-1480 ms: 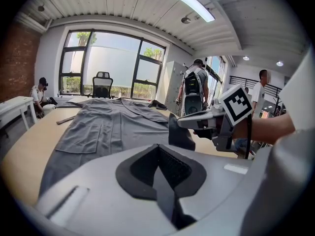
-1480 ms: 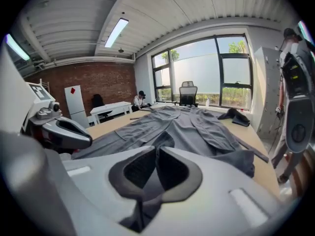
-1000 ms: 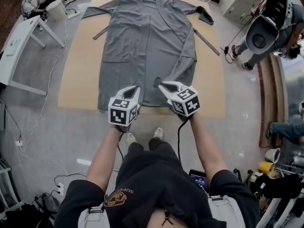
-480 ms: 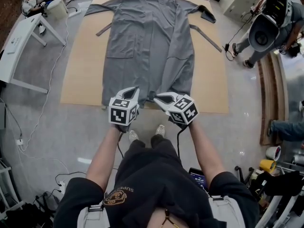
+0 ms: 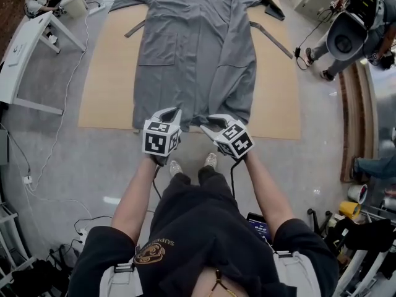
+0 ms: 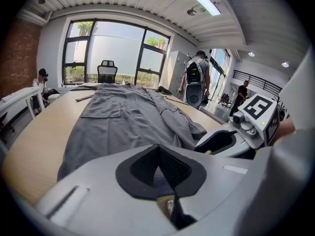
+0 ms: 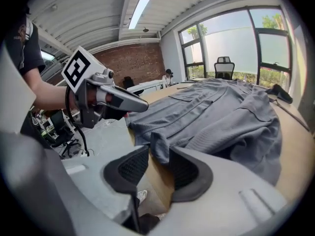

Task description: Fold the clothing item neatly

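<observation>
Grey robe lies spread lengthwise on the tan mat on the floor. It looks straightened only, with every fold still to do. Left tool is pinched on the near hem; right tool has just been opening, a hem flap loose between its narrow jaws.

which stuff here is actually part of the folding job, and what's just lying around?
Job: grey robe; wooden board under it; left gripper, shut on the hem; right gripper, jaws just opened, hem flap between them.
Lying about: white table; office chair; yellow roll.
</observation>
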{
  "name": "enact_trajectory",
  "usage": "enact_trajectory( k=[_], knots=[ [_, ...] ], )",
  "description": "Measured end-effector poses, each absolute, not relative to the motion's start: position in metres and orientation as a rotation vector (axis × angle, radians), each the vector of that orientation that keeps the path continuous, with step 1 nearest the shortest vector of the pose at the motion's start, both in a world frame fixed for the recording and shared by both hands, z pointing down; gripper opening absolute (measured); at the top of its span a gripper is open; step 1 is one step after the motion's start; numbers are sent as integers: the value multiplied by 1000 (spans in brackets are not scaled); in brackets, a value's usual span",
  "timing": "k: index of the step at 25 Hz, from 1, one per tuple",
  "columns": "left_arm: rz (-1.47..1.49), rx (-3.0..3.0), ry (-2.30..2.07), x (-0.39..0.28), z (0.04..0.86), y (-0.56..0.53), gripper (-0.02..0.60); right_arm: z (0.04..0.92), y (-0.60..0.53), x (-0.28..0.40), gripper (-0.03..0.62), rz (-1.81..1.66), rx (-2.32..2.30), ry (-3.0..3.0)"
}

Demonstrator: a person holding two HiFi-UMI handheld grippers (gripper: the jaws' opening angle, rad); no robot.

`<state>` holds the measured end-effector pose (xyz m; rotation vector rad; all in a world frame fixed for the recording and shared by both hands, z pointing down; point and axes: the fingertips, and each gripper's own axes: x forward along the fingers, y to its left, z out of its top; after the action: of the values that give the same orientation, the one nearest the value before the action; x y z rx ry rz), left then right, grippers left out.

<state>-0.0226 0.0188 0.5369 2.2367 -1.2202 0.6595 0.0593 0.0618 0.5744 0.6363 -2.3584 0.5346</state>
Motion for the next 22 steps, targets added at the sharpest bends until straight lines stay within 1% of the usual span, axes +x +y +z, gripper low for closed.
enact_trajectory(
  k=[6,10,14,18,19,20,22],
  knots=[
    [757,2192,-1320,-65,554,19,8,567,51,142,121,549,954,-2265],
    [820,2132,-1416,-102,567,21,19,582,43,196,121,566,1134,-2115],
    [857,2059,-1540,-137,570,22,80,595,33,228,121,609,1280,-1987],
    [930,1959,-1559,-156,591,27,203,609,29,244,121,699,1380,-1865],
    [936,1935,-1546,-159,597,29,212,611,29,244,118,718,1391,-1854],
    [926,1918,-1535,-161,602,31,210,612,30,242,103,726,1391,-1847],
    [889,1897,-1523,-165,605,32,203,612,33,240,32,710,1370,-1837]
  ],
)
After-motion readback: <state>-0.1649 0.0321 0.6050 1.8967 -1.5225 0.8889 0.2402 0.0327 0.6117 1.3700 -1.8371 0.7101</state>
